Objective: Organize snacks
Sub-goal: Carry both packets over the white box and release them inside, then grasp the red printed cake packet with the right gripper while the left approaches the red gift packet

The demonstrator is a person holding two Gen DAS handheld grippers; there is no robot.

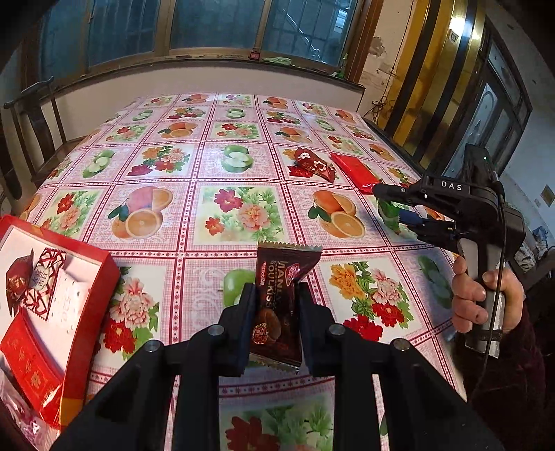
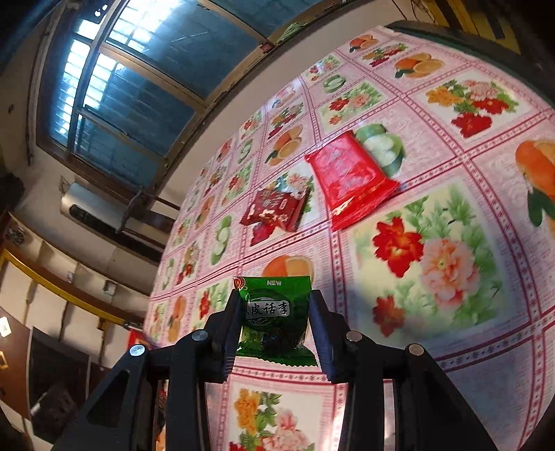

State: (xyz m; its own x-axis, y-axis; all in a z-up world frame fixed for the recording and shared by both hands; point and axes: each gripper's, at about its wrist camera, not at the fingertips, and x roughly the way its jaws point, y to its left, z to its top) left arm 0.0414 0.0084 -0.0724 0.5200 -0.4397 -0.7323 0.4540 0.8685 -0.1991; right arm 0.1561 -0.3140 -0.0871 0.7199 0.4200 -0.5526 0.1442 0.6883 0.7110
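**Both grippers loaded, box to the left**

Left gripper (image 1: pixel 274 308) clamps a dark brown foil snack packet (image 1: pixel 281 305) above the table; right gripper (image 2: pixel 275 319) clamps a green plastic candy packet (image 2: pixel 274 312). Carry each low over the red cardboard gift box (image 1: pixel 90 312), release inside the rim. Box holds red wrapped snacks, probably several. Two red packets (image 2: pixel 347 180) lie loose on the floral tablecloth (image 1: pixel 208 173).

We are in a home dining room: a counter under a glossy fruit-and-flower oilcloth (image 1: pixel 194 173), a dark wooden chair (image 1: pixel 38 118), brown-framed windows (image 1: pixel 166 31).
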